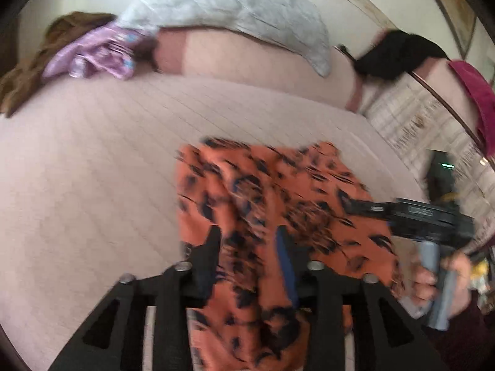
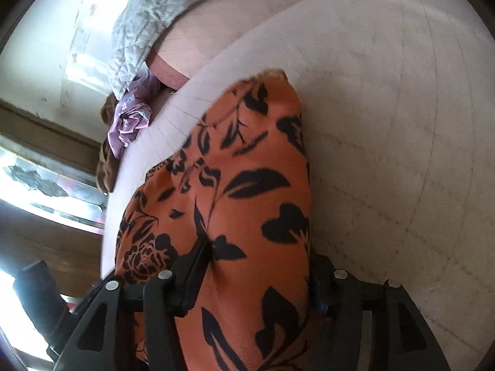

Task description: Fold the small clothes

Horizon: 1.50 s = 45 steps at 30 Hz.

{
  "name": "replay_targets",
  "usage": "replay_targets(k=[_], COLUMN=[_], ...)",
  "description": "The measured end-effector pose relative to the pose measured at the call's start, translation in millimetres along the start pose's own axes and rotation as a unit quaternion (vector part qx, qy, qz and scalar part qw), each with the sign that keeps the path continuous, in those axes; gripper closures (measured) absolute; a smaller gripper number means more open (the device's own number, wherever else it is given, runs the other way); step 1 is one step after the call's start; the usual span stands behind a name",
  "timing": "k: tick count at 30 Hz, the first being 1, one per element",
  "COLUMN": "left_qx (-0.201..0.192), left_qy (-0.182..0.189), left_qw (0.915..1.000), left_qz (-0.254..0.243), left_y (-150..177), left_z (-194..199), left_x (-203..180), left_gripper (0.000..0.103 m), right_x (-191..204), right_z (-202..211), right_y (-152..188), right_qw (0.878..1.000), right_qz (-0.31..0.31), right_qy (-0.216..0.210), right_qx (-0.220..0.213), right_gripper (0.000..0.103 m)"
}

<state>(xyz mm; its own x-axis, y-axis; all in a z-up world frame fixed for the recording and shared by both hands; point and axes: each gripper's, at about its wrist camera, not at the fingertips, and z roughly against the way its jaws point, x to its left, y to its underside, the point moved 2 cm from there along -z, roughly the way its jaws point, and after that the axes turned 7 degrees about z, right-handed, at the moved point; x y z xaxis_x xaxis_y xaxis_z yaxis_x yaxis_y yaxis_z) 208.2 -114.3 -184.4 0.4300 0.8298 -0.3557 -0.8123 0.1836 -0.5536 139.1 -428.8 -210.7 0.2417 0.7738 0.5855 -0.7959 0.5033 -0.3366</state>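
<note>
The left gripper point(image 1: 247, 247) has its jaws closed part way on the orange garment point(image 1: 278, 204), which hangs over the pink bed point(image 1: 92, 170). The right gripper point(image 2: 256, 266) pinches the same cloth, draped over it. The thin fabric could slip from either grip if the hands pull apart. Only the left view shows the black clothes point(image 1: 399, 55) and the hand point(image 1: 439, 275); the right view shows the leaf print sharply.
</note>
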Motion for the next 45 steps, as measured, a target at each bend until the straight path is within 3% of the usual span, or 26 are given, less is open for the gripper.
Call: replay_targets(k=[2,4,6,8,10,12,13,16,19,21,22,23,24,27,29,31,33,35,38,39,41,43,45], left_qx=[-0.008,-0.003,-0.001,0.001,0.004,0.021,0.042,0.048,0.029,0.024,0.024,0.023,0.019,-0.006,-0.026,-0.057,-0.065,-0.064,-0.079,-0.091,-0.111,-0.13,-0.146], left_qy=[-0.031,-0.033,-0.033,-0.04,-0.052,-0.086,-0.11,-0.097,-0.089,-0.086,-0.084,-0.084,-0.084,-0.082,-0.101,-0.12,-0.129,-0.14,-0.152,-0.158,-0.164,-0.164,-0.164], left_qw=[0.9995,0.9995,0.9992,0.9981,0.9966,0.9922,0.9885,0.9916,0.9934,0.9945,0.995,0.9952,0.9954,0.9962,0.9943,0.9909,0.9892,0.9876,0.9839,0.9816,0.9779,0.975,0.9729], left_qz=[0.004,-0.001,-0.022,-0.048,-0.064,-0.088,-0.094,-0.071,-0.066,-0.056,-0.049,-0.045,-0.041,-0.03,-0.02,-0.02,-0.025,-0.032,-0.05,-0.059,-0.069,-0.074,-0.071], left_y=[-1.5,1.9,11.0,17.6,25.8,34.7,39.8,38.6,38.4,42.2,46.9,50.0,53.0,62.4,64.6,65.6,65.6,64.6,67.1,67.8,68.9,69.7,68.7], left_z=[2.7,2.5,4.7,-0.1,-3.6,-13.9,-23.8,-22.6,-9.8,-3.2,1.7,4.1,9.6,32.6,44.6,56.5,61.7,67.4,87.3,98.0,112.4,130.2,145.8], left_x=[8.5,6.1,-2.8,-11.0,-14.9,-16.4,-13.1,-7.8,-6.1,-4.9,-3.4,-3.0,-3.1,-3.5,-4.7,-10.1,-15.3,-21.8,-35.6,-42.1,-50.0,-58.0,-65.2], left_gripper=[0.062,0.062,0.062,0.062,0.062,0.061,0.061,0.061,0.061,0.061,0.061,0.061,0.061,0.057,0.036,0.028,0.026,0.025,0.023,0.022,0.016,0.013,0.011], right_x=[15.5,35.9,56.7,70.2,72.6,58.5,55.0,74.9,92.3,94.7,90.3,86.8,91.3,105.3,107.9,99.7,76.5,60.0,70.9,77.8,88.2,103.7,115.2], right_z=[22.7,44.2,56.0,39.3,13.1,-28.5,-35.7,-26.3,-9.8,-26.6,-49.7,-60.3,-57.4,-33.3,-1.8,23.0,27.2,15.3,39.8,56.3,81.8,112.9,132.6], right_y=[-4.6,-6.8,-12.0,-21.2,-22.2,-19.9,-19.7,-22.6,-14.0,-5.5,2.5,5.2,10.9,18.3,29.3,41.6,60.1,75.1,71.9,72.1,87.9,101.6,109.5], right_qw=[0.998,0.989,0.98,0.984,0.989,0.995,0.995,0.994,0.991,0.993,0.995,0.996,0.995,0.995,0.994,0.994,0.994,0.995,0.996,0.995,0.991,0.981,0.974], right_qz=[0.033,0.073,0.104,0.122,0.118,0.083,0.079,0.096,0.12,0.091,0.069,0.067,0.088,0.091,0.096,0.103,0.087,0.085,0.082,0.083,0.104,0.137,0.152], right_qy=[0.04,0.088,0.094,0.063,0.051,0.052,0.058,0.049,-0.016,-0.073,-0.072,-0.055,-0.037,-0.048,-0.05,-0.009,0.046,0.043,0.035,0.017,0.026,0.058,0.069], right_qx=[-0.04,-0.098,-0.145,-0.117,-0.076,-0.01,-0.013,-0.036,-0.062,-0.031,0.02,0.039,0.01,0.017,-0.016,-0.042,-0.045,-0.021,-0.028,-0.05,-0.083,-0.124,-0.154], right_gripper=[0.042,0.042,0.042,0.045,0.061,0.064,0.065,0.064,0.063,0.063,0.067,0.069,0.07,0.066,0.066,0.066,0.066,0.067,0.065,0.065,0.06,0.036,0.035])
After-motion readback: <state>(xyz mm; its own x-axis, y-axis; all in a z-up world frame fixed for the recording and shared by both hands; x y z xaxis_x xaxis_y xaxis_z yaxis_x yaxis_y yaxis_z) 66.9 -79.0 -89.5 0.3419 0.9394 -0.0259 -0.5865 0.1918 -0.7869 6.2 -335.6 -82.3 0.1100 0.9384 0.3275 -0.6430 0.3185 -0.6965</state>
